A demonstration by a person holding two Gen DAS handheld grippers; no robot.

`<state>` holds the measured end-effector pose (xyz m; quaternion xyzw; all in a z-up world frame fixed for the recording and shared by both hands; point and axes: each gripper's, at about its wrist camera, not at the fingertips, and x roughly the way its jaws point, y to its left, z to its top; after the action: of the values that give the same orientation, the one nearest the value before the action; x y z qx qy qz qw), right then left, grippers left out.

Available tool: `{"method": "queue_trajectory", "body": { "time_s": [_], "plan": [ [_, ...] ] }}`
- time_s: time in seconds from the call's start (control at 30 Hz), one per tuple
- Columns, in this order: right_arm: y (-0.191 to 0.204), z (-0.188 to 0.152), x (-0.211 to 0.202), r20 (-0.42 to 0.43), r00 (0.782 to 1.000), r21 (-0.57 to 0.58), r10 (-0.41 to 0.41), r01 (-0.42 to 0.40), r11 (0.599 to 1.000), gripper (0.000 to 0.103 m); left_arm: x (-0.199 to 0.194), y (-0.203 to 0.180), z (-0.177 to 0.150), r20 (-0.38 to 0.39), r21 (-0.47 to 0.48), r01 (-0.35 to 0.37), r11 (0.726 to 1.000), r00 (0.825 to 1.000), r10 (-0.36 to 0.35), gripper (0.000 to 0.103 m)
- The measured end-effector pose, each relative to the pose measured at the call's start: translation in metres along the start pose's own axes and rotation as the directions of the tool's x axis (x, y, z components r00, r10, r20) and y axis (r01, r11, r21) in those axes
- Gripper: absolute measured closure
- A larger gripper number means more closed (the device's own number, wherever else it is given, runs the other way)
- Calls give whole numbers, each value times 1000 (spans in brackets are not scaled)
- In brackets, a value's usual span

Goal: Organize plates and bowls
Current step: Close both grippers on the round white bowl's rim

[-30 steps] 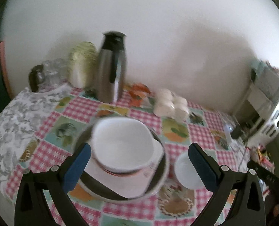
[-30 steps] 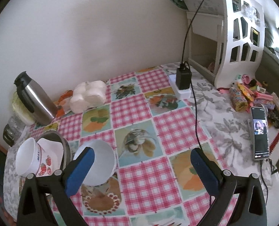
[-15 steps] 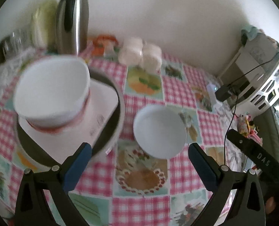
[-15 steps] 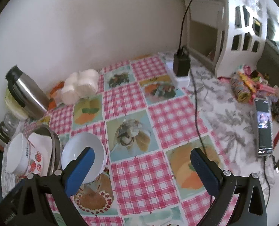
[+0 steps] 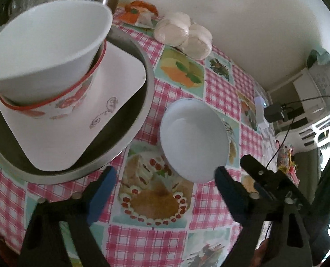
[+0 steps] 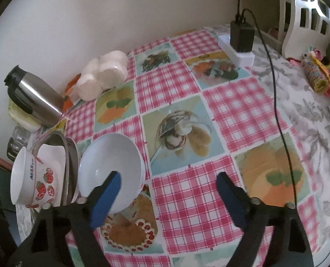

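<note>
a desk [image 6: 242, 102] under a pink checked cloth runs along a plain wall. both the left gripper [image 5: 165, 189] and right gripper [image 6: 168, 191] have jaws spread and hold nothing. the loose white bowl [image 5: 193, 140] sits upright, mouth up (round, so no long axis), just beside the metal tray [image 5: 142, 102] holding the square plate [image 5: 75, 120] and stacked bowls [image 5: 44, 51]. best pinch its near rim, lift level, then nest it.
</note>
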<state>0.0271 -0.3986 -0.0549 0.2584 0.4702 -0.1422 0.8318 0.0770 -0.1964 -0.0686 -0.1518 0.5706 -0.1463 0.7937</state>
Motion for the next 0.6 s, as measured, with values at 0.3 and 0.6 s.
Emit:
{"method": "queue_trajectory", "body": {
  "time_s": [0.3, 0.6],
  "plan": [
    [16, 0, 25, -47, 998, -10, 29, -30, 1000, 57, 14, 6, 3, -26, -69, 29, 997, 999, -31, 26],
    [29, -6, 52, -108, 994, -30, 10, -13, 999, 73, 20, 15, 6, -47, -117, 31, 993, 998, -37, 38]
  ]
}}
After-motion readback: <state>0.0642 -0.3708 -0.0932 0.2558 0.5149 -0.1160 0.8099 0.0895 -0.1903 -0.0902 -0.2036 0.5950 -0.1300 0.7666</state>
